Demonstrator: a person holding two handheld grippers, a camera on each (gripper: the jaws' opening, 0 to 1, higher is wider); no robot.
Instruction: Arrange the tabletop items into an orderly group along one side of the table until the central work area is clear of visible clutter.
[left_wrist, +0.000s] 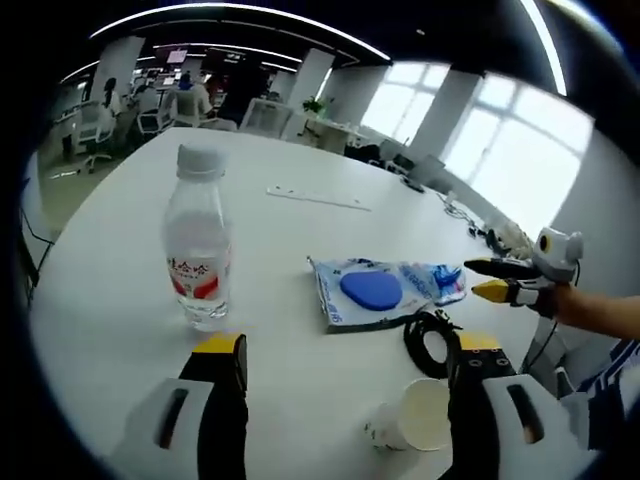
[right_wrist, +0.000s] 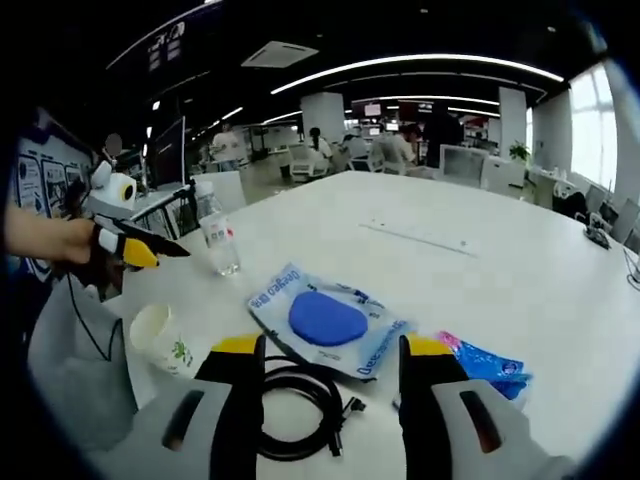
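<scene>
left gripper view: left gripper (left_wrist: 345, 380) jaws wide apart, empty, over white table (left_wrist: 110, 300); water bottle (left_wrist: 198, 245) upright ahead. right gripper (right_wrist: 330, 365) likewise agape, empty, above black cable (right_wrist: 300, 410) beside blue packet (right_wrist: 325, 320).

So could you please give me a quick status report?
Both claws open, left claw, right claw. Bottle, packet, cable, cup scattered mid-table. Nothing grasped.
</scene>
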